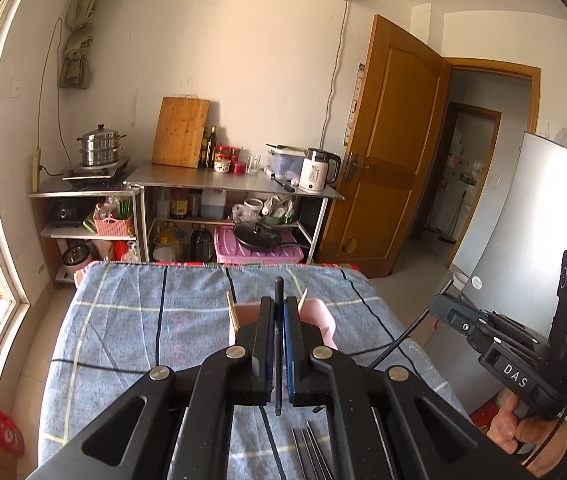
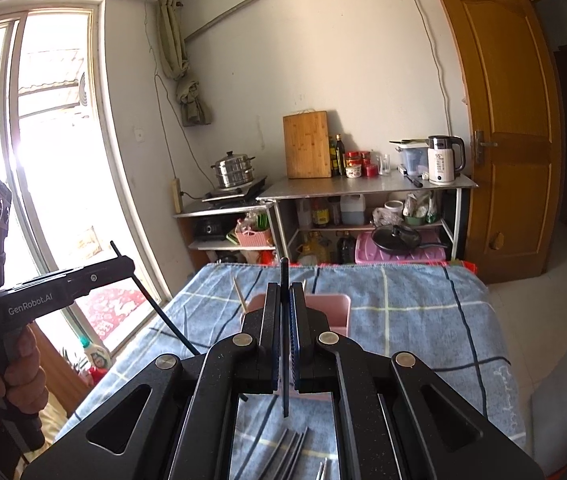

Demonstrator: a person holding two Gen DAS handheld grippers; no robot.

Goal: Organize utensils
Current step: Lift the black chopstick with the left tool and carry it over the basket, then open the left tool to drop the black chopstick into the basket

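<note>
The left gripper [image 1: 279,312] has its jaws clamped on a black chopstick [image 1: 279,300], which stands nearly upright between the pads, its top above the fingertips and its lower end hanging below them. The right gripper [image 2: 284,300] is closed the same way on a second black chopstick [image 2: 284,276], also nearly upright. In the right wrist view the left gripper's chopstick slants down to the right from the jaws, clear of the table.

Just beyond both grippers a pink holder [image 2: 333,306] stands on the table, with pale wooden sticks [image 1: 232,312] leaning out of it. Below the jaws, several more dark chopsticks [image 1: 311,456] lie side by side on the cloth. A hand [image 1: 523,428] grips the handle of the right gripper at the edge of the left wrist view.

The table is covered with a blue checked cloth [image 1: 131,320]. Behind it steel shelves [image 1: 235,184] against the white wall carry a cutting board [image 1: 181,132], bottles, jars, a white kettle [image 1: 317,170] and a steamer pot [image 1: 99,146] on a hob; a black pan [image 1: 259,236] rests on a pink box below. A wooden door [image 1: 395,152] stands open on the right, a large window [image 2: 51,128] on the left.
</note>
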